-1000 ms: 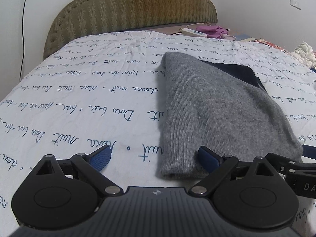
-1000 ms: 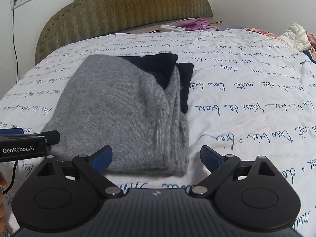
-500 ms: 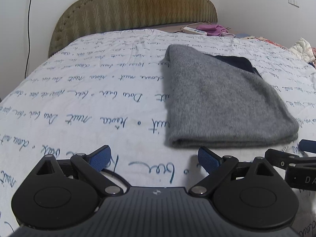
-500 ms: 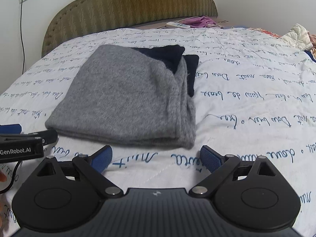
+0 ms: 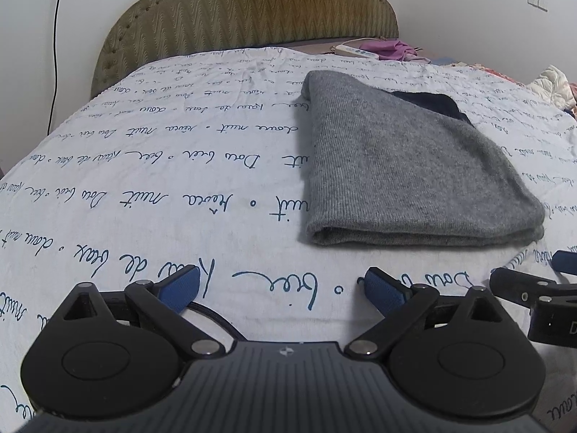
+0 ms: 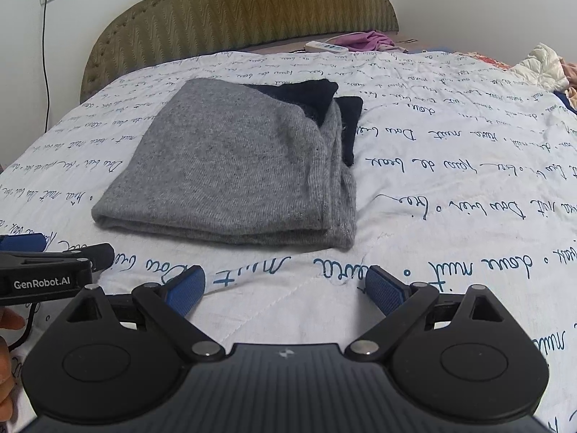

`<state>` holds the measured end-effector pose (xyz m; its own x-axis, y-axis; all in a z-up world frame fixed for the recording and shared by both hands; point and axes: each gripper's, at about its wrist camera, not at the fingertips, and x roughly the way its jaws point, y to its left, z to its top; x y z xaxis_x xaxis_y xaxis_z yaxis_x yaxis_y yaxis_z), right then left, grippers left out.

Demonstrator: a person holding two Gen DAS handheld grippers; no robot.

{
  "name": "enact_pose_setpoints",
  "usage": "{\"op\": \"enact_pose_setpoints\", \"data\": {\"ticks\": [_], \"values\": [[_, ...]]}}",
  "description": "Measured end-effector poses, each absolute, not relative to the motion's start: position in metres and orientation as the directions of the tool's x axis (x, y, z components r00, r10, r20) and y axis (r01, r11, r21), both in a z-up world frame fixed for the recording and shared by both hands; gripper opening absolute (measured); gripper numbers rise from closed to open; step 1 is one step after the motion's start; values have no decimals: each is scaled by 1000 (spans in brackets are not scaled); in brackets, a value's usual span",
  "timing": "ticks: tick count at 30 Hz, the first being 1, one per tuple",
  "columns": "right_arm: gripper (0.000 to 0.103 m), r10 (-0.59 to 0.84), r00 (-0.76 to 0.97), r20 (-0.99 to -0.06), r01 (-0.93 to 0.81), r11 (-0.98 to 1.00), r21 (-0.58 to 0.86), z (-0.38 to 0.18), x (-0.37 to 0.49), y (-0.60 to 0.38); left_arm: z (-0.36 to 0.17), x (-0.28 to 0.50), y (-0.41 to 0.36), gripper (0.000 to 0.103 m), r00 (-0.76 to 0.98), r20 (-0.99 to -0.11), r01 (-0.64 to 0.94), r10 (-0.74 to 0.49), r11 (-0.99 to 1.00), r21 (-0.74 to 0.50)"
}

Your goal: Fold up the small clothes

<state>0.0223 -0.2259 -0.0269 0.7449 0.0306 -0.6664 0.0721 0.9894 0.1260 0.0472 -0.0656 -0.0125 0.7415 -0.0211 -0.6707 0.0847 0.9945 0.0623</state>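
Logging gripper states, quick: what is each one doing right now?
Left gripper: open, holding nothing.
Right gripper: open, holding nothing.

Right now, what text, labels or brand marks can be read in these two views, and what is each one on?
"GenRobot.AI": white print on the side of the left gripper, seen from the right wrist view.
"D": the only visible letter of a cut-off label on the right gripper, in the left wrist view.
Blue cursive script: printed all over the bedsheet; it looks French, but I cannot read it reliably.
Grey sweater: no text visible.
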Motion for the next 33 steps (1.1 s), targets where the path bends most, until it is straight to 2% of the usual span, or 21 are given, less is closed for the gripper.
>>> {"op": "enact_pose_setpoints", "data": {"ticks": [5, 10, 33], "values": [[97, 18, 745, -666, 84, 989, 120, -33, 23, -226, -17, 46, -67, 103, 743, -669, 91, -20, 993, 72], [103, -12, 750, -662, 100, 990, 96, -38, 23, -222, -20, 46, -65, 103, 749, -662, 90, -27, 994, 61], [103, -22, 757, -653, 102, 991, 84, -41, 19, -219, -18, 33, -69, 103, 772, -635, 99, -15, 990, 98]]}}
